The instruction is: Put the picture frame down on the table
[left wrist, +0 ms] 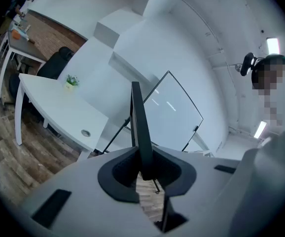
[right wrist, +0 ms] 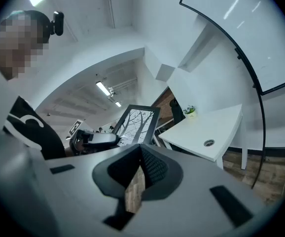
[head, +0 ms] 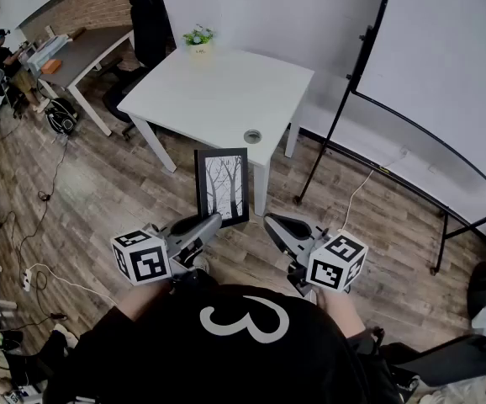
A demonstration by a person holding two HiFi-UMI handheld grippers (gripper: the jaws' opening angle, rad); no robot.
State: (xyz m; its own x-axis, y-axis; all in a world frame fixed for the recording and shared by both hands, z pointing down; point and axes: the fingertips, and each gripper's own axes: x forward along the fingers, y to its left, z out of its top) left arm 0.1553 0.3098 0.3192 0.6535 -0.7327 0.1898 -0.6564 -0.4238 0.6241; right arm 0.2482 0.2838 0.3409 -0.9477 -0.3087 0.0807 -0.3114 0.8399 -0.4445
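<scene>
Carrying step: left gripper (head: 212, 222) clamped on the picture frame (head: 224, 183), held upright in air short of the table (head: 226, 91); right gripper (head: 272, 222) closed, empty; next likely needs forward reach, then lowering.

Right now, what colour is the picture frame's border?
The picture frame is black; clearest in the head view.

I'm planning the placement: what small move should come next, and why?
Probably carry the picture frame forward and over the white table. The left gripper is shut on the frame's lower edge and holds it upright in the air, apparently short of the table's near corner, so it has nothing under it yet.
</scene>
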